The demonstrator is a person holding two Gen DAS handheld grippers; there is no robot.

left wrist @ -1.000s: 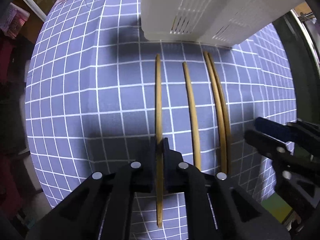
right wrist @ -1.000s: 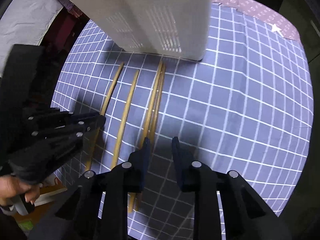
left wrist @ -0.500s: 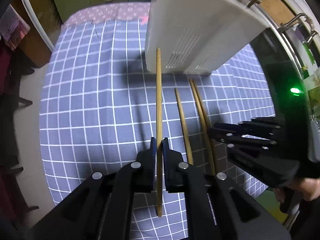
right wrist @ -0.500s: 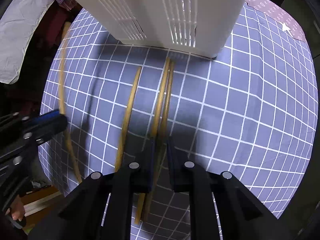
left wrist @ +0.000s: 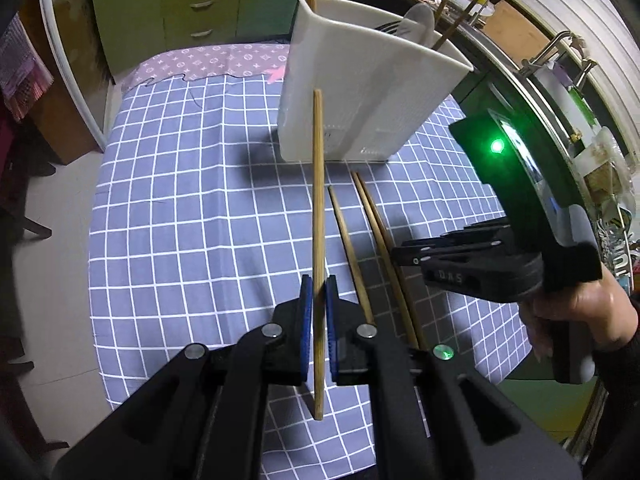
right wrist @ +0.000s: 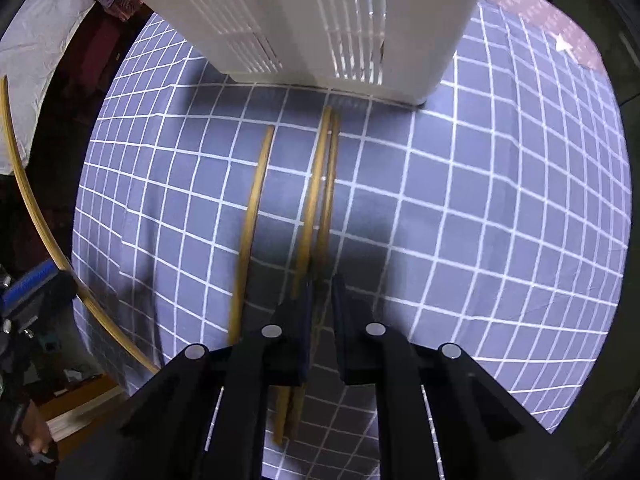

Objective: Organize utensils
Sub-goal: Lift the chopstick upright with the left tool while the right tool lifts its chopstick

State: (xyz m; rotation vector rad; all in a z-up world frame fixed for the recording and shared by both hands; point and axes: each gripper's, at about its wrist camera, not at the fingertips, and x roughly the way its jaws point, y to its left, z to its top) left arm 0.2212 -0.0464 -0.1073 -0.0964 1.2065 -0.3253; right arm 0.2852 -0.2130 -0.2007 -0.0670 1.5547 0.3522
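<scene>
Counting four chopsticks: the left gripper [left wrist: 316, 300] clamps one chopstick [left wrist: 318, 208] at frame centre, raised off the checked tabletop [left wrist: 192, 216]; three chopsticks [right wrist: 316, 184] lie below the white utensil holder [left wrist: 360, 96]. Green cabinets [left wrist: 192, 4] fill the upper left. The right gripper [right wrist: 322, 304], nearly closed, straddles the paired sticks low at centre; whether it grips is unclear.

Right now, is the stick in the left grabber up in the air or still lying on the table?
Up in the air. The left gripper pinches the chopstick, tip raised toward the white holder.
</scene>
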